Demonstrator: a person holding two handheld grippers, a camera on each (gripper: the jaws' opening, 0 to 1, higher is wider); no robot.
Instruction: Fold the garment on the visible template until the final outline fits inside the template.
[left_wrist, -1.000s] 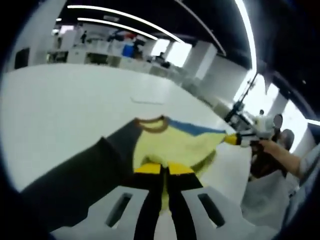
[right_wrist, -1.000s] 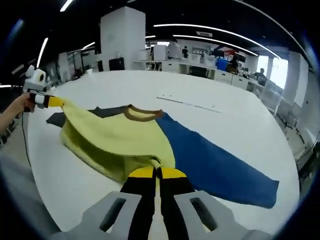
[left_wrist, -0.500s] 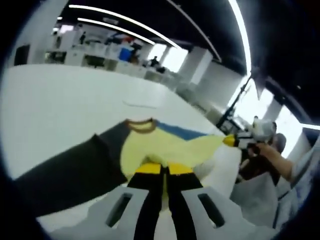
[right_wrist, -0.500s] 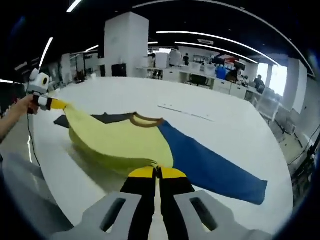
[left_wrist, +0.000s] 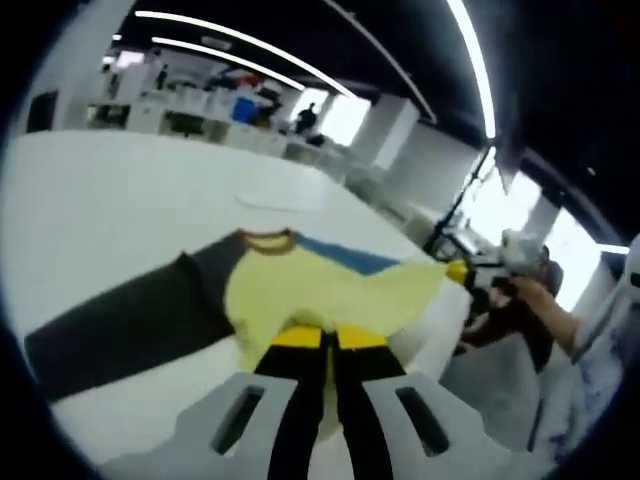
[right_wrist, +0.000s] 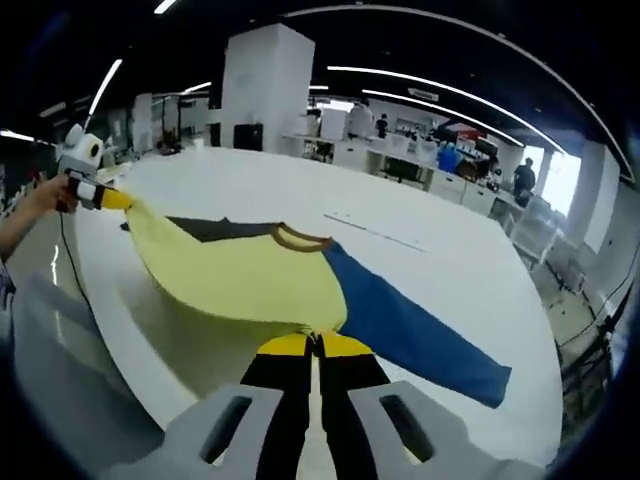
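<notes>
A wide white tabletop (right_wrist: 420, 250) carries the garment (right_wrist: 240, 275), a soft, light shirt with yellow body, blue sleeve (right_wrist: 420, 335) and dark sleeve (left_wrist: 120, 325). Its hem hangs lifted between the left gripper (left_wrist: 328, 338) and right gripper (right_wrist: 315, 345), jaws closed on cloth. Limp fabric likely sags, so the hem corners seem the best grip.

I am operating in a large open-plan lab or office hall: dark ceiling with long strip lights (right_wrist: 420, 82), a white square pillar (right_wrist: 265, 85), rows of cluttered desks (right_wrist: 400, 160) at the back, and a wide white tabletop (right_wrist: 420, 260).
</notes>
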